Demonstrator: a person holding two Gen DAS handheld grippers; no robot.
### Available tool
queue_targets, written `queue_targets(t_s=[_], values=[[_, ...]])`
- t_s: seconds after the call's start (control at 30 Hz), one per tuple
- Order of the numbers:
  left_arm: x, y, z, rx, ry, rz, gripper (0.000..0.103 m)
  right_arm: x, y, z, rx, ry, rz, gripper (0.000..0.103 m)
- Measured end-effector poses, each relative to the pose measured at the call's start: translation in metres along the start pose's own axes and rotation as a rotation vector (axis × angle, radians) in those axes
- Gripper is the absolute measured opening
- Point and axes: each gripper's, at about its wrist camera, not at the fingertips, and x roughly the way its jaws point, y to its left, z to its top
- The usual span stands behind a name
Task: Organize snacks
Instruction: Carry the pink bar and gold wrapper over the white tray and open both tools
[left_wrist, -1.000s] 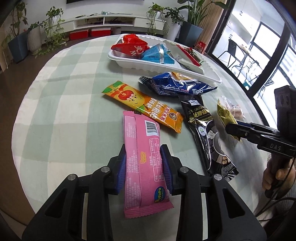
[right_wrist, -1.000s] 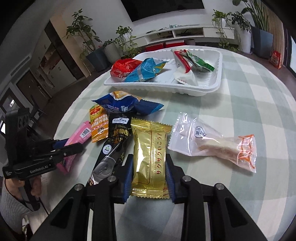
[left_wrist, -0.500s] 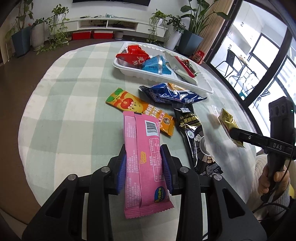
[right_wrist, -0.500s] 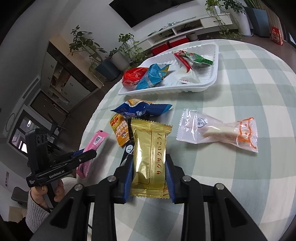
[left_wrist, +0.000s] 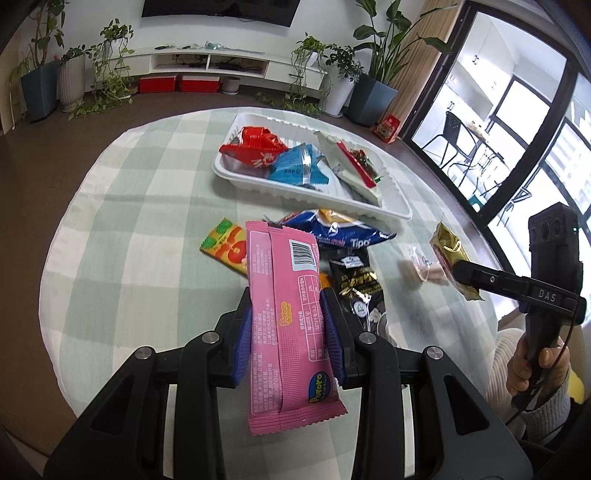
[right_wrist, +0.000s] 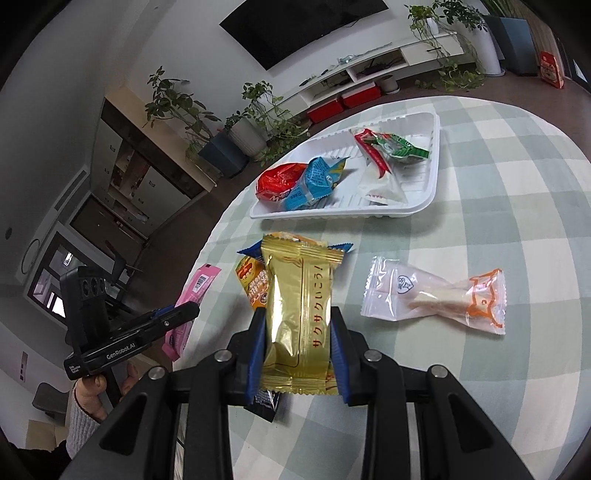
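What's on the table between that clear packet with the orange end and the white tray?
Nothing: in the right wrist view, only bare checked tablecloth lies between the clear packet and the white tray.

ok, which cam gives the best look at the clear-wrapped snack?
Right wrist: the clear-wrapped snack lies whole and unblocked on the tablecloth, orange print visible. Left wrist shows only a small, blurry part, partly hidden behind the gold packet.
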Motion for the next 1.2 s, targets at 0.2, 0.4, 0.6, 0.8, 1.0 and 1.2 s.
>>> queue_targets(t_s=[0.2, 0.4, 0.6, 0.8, 1.0, 1.2], values=[[0.001, -0.006, 0.015, 0.007, -0.019, -0.016, 0.032, -0.003, -0.002, 0.013, -0.004, -0.025, -0.007, 0.035], [0.005, -0.012, 0.031, 0.016, -0.031, -0.030, 0.032, -0.001, -0.005, 0.023, -0.007, -0.034, -0.011, 0.035], [0.012, -0.017, 0.049, 0.029, -0.042, -0.041, 0.032, 0.001, -0.007, 0.036, -0.019, -0.045, -0.023, 0.035], [0.025, -0.023, 0.068, 0.034, -0.041, -0.057, 0.032, 0.005, -0.014, 0.052, -0.019, -0.058, -0.038, 0.035], [0.043, -0.031, 0.089, 0.040, -0.037, -0.078, 0.032, 0.012, -0.024, 0.071, -0.017, -0.068, -0.058, 0.035], [0.065, -0.040, 0.112, 0.056, -0.028, -0.082, 0.032, 0.020, -0.036, 0.090, -0.016, -0.083, -0.091, 0.035]])
